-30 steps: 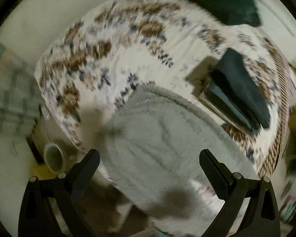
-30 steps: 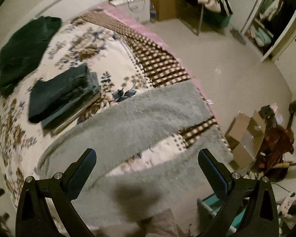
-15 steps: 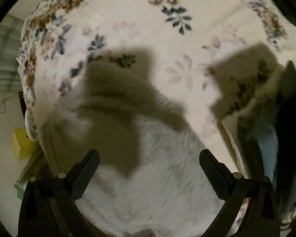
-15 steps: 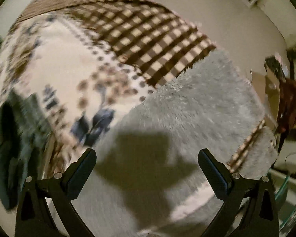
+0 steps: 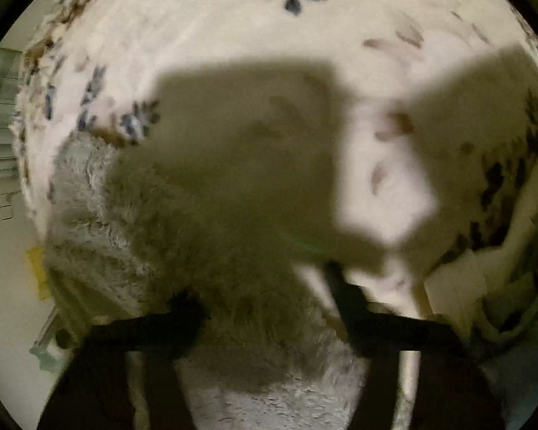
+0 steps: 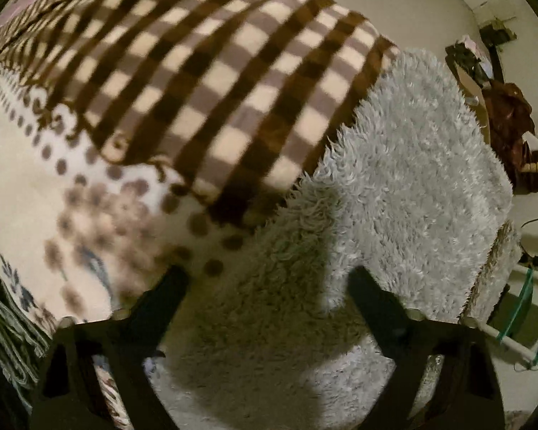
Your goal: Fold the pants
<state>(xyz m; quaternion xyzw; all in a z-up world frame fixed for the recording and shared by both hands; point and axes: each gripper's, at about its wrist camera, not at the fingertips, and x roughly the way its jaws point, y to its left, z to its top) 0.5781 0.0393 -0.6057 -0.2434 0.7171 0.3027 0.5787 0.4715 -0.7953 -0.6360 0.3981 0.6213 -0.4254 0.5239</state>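
Cream bedding with blue and brown flowers [image 5: 233, 18] covered the bed in the left wrist view, and in the right wrist view the same blanket turned to a brown-and-cream checked border [image 6: 204, 71] with a band of brown dots beside it. Spread over this bedding lay the pants [image 6: 412, 179], made of shaggy pale grey fleece, running toward the edge of the bed with pale floor [image 6: 534, 215] beyond. The left claw [image 5: 265, 301] pointed steeply down, its dark fingers [image 5: 351, 304] narrowed around a raised bunch of the fleece [image 5: 107, 258]; its jaws had just been closing, the fabric lay between them, but blur and shadow hid whether the pads already pressed it. The right claw [image 6: 265, 286] pointed straight down over the fleece, jaws wide though just closing a little, the tips at the pile and the fabric between them, with no squeeze to be seen. Blocky shadows of both tools fell across the bedding and the pants. At the lower left of the right wrist view a folded pile of greenish cloth [image 6: 7, 329] lay on the bed.
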